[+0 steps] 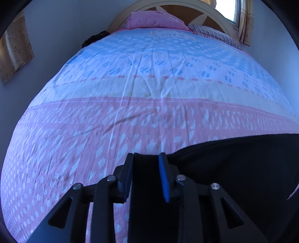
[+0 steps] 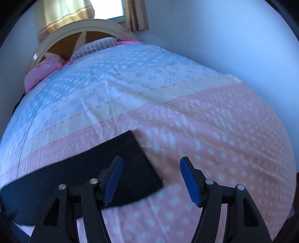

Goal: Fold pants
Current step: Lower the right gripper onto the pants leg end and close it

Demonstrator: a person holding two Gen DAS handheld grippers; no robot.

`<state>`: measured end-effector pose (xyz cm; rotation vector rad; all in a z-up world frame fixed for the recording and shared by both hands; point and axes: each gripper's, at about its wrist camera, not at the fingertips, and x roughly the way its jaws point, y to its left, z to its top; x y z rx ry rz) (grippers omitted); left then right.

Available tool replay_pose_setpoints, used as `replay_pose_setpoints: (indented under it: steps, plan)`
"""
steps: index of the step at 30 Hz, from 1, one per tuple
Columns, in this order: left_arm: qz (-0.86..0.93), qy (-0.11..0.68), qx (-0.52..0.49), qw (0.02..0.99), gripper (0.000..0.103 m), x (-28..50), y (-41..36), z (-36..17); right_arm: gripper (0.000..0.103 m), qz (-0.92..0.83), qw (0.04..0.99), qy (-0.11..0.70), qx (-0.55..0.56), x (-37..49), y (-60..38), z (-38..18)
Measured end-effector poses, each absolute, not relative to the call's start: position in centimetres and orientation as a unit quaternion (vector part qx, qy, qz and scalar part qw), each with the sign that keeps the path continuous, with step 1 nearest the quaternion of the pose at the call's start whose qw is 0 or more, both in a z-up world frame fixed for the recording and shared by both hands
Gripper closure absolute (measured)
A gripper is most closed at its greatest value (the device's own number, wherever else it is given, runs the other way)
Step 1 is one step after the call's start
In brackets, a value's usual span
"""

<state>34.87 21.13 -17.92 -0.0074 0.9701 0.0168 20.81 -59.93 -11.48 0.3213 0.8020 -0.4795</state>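
My left wrist camera sits low over the near end of the bed (image 1: 149, 112), looking along it to the headboard (image 1: 220, 16). My right wrist camera looks the same way from farther right, tilted. Both share the patterned bedspread (image 2: 186, 121), pink pillow (image 1: 155, 20) and black pants (image 2: 93, 168).

The left gripper (image 1: 147, 177) is built of matte black linkage arms with triangular cut-outs, pinned by round silver screw heads, and each finger carries a ribbed blue pad (image 1: 164, 181) on its inner face. The right gripper (image 2: 151, 182) has the same build: black, faintly textured arms with triangular openings, silver pivot screws in pairs on each side, and ribbed blue pads (image 2: 189, 182) lining both fingers
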Motion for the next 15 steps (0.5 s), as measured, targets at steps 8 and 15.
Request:
replay_pose_setpoints:
  steps: [8, 15]
  plan:
    - [0.042, 0.481, 0.011, 0.876, 0.044, 35.8, 21.4, -18.1, 0.034, -0.174, 0.874, 0.416, 0.182, 26.2, -61.4, -13.6]
    - [0.022, 0.476, 0.050, 0.878, 0.077, 35.6, 20.0, -18.0, 0.034, -0.144, 0.877, 0.430, 0.158, 29.2, -60.4, -15.3]
